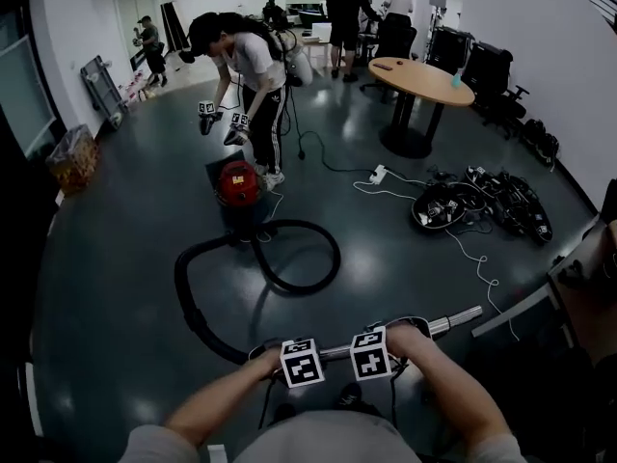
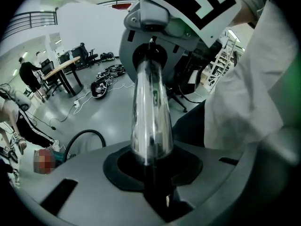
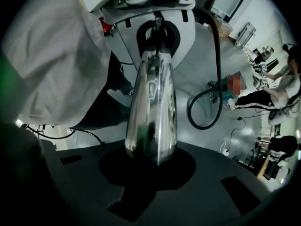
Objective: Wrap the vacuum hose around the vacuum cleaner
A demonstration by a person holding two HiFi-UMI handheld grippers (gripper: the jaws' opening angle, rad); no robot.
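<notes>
- Grey glossy office floor [image 1: 116, 287]; red vacuum cleaner [image 1: 238, 183] stands upright on it, mid-room.
- Black hose [image 1: 178, 287] comes off the vac's front and lies on the floor in one loose loop just in front of the vac. It then swings out to picture-left of the vac and curves back to the wand. No turn of it is round the vac body.
- Chrome wand [image 1: 451, 323] is well in front of the vac, close to the wearer's body, held roughly level & crosswise.
- Wearer's left tool [image 1: 301, 361]: jaws closed on the wand, at its hose end. Left gripper view shows the chrome tube running straight out from btwn the jaws to the other tool.
- Wearer's right tool [image 1: 371, 353]: just beside the left one, jaws likewise clamped on the wand; the wand's free end sticks out past it.
- 2nd person [image 1: 253, 75] stands just behind the vac, bent fwd, w/ a marker-cube tool in each hand.
- Round wooden tabletop [image 1: 421, 77] is behind & picture-right of the vac, well apart; teal bottle [image 1: 456, 78] on it.
- White power strip [image 1: 378, 174] lies on the floor picture-right of the vac; tangle of black cables [image 1: 482, 205] lies further right.
- More ppl stand far behind the vac.
</notes>
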